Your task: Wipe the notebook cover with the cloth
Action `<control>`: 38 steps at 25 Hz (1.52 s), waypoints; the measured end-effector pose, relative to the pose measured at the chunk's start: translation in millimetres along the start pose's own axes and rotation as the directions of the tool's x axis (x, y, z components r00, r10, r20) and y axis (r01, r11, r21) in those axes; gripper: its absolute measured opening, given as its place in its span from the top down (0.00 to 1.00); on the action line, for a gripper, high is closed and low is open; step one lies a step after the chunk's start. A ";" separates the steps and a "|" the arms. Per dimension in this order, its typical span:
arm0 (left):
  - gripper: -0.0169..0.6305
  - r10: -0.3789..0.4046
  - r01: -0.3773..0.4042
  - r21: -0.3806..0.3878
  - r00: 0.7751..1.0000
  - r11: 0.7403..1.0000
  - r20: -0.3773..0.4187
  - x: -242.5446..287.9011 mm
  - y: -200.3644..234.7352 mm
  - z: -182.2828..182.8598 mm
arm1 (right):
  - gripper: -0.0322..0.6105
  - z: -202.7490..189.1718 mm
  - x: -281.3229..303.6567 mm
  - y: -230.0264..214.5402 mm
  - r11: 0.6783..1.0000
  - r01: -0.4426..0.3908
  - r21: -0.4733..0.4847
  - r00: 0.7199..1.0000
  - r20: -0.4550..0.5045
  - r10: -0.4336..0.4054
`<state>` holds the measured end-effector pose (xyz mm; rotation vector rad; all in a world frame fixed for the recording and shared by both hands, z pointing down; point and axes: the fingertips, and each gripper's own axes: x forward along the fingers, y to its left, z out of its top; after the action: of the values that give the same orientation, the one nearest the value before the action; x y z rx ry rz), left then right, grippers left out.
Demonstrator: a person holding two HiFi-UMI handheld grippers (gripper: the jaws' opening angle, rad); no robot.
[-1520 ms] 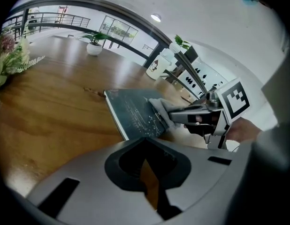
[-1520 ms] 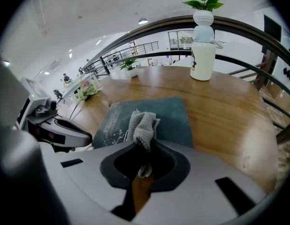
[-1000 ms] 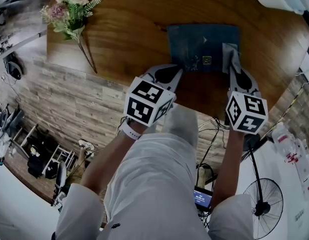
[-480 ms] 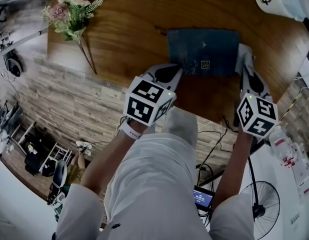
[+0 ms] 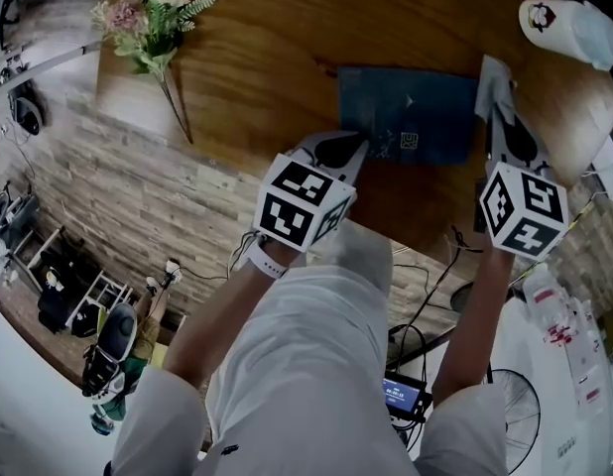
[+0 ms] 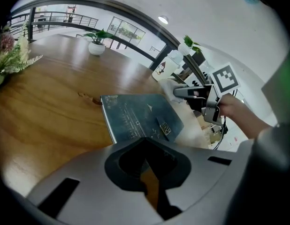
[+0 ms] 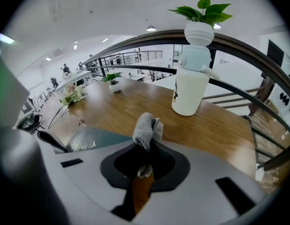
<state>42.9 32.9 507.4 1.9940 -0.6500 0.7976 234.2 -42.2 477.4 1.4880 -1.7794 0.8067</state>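
head view shows the right gripper (image 5: pixel 497 102) out past the right edge of the notebook (image 5: pixel 406 114), with the cloth (image 5: pixel 490 79) sticking up from its tips; a second ago that cloth lay on the cover's right part, and half a second ago it was at the very edge, so the stroke has run off the book and onto the bare table (image 5: pixel 257 77); i'd judge this as the end of one pass, not the end of the job, since only the right strip of the cover seems to have been touched.

right gripper view has the jaws pinched tight on the cloth (image 7: pixel 146 128), its knitted grey end bunched above them; the notebook (image 7: pixel 95 137) sits to the lower left there, apart from the cloth, and a white bottle (image 7: pixel 192 86) stands beyond on the table.

the left gripper (image 5: pixel 348 149) has not shifted; its jaws are closed together with nothing between them, parked at the near left corner of the notebook (image 6: pixel 140 117); whether the tip actually bears on that corner to pin the book, i can't quite tell from where the gripper body covers it.

next the cloth would need to come back over the cover, further left; the flowers (image 5: pixel 153 18) lie well clear.
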 end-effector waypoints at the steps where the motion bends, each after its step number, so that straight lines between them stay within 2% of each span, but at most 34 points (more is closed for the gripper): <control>1: 0.95 0.002 -0.002 -0.003 1.000 1.000 0.001 0.1 0.2 0.6 | 0.90 5.1 5.0 0.7 1.000 -0.003 -0.013 1.000 0.004 0.003; 7: 0.95 0.009 -0.009 -0.005 1.000 1.000 0.006 2.6 0.9 2.8 | 0.90 27.0 39.3 1.0 0.999 -0.022 -0.049 1.000 0.012 0.022; 16: 0.95 0.028 -0.028 -0.012 1.000 1.000 0.005 4.0 1.8 1.8 | 0.90 19.8 65.7 13.2 0.992 -0.071 -0.107 0.995 -0.076 0.063; 20: 0.95 0.026 -0.026 -0.021 1.000 0.999 -0.005 3.3 1.4 0.7 | 0.90 19.4 65.0 16.1 0.992 -0.086 -0.097 0.993 -0.090 0.077; 25: 0.95 0.036 -0.036 -0.026 0.999 0.999 0.003 4.3 2.1 1.8 | 0.90 21.4 66.1 24.7 0.985 -0.094 -0.143 0.992 -0.095 0.081; 33: 0.95 0.031 -0.030 -0.041 1.000 0.999 0.002 3.4 2.3 1.3 | 0.90 26.8 74.2 76.2 0.957 -0.244 -0.157 0.966 -0.124 0.226; 38: 0.95 0.036 -0.035 -0.043 0.999 0.998 0.006 3.5 2.0 1.6 | 0.90 29.2 76.3 102.8 0.939 -0.302 -0.166 0.950 -0.135 0.282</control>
<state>44.3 30.1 510.4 1.9522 -0.7028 0.7916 120.2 -93.2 518.4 1.0541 -1.9605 0.8241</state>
